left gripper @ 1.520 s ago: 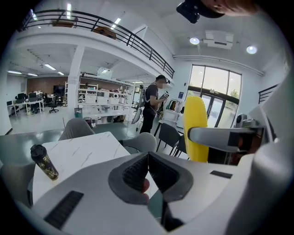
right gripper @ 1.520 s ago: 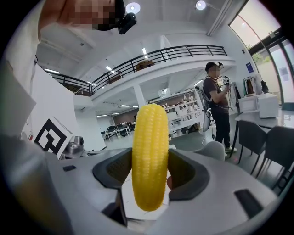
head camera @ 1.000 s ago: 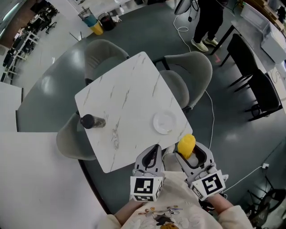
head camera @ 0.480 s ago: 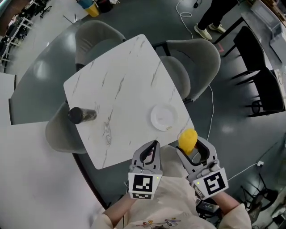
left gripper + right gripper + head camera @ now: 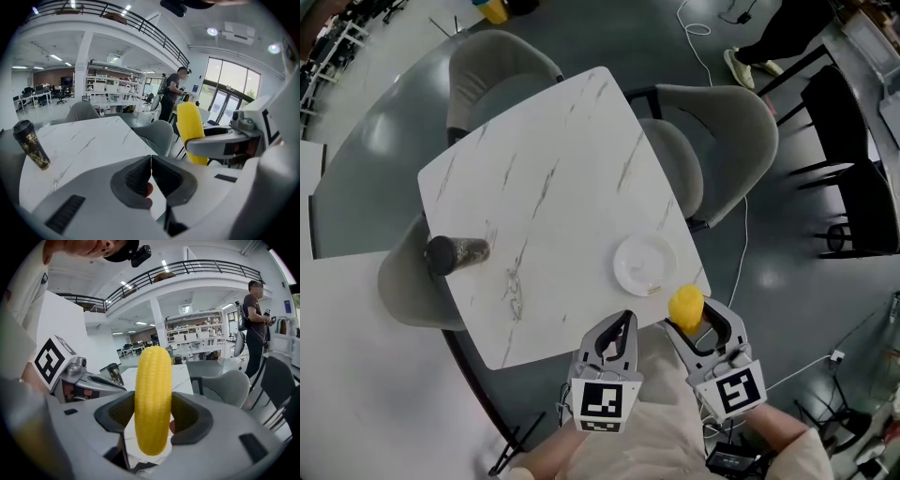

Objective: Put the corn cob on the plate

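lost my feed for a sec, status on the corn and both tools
Left tool shut, empty. Right tool shut on corn, upright, near the table edge. Plate just ahead, nothing between; cup well off to the side.

One corn cob (image 5: 686, 307). One white plate (image 5: 645, 264). One dark cup (image 5: 455, 253). One marble-topped table (image 5: 553, 169). Three grey chairs (image 5: 502, 70) set round that table, counted from the head view; black chairs (image 5: 853, 178) off to the right, number hard to tell. Two grippers: left gripper (image 5: 624, 319) and right gripper (image 5: 692, 323), with one marker cube (image 5: 603, 405) on each, so two cubes. One person (image 5: 255, 324) standing beyond the table
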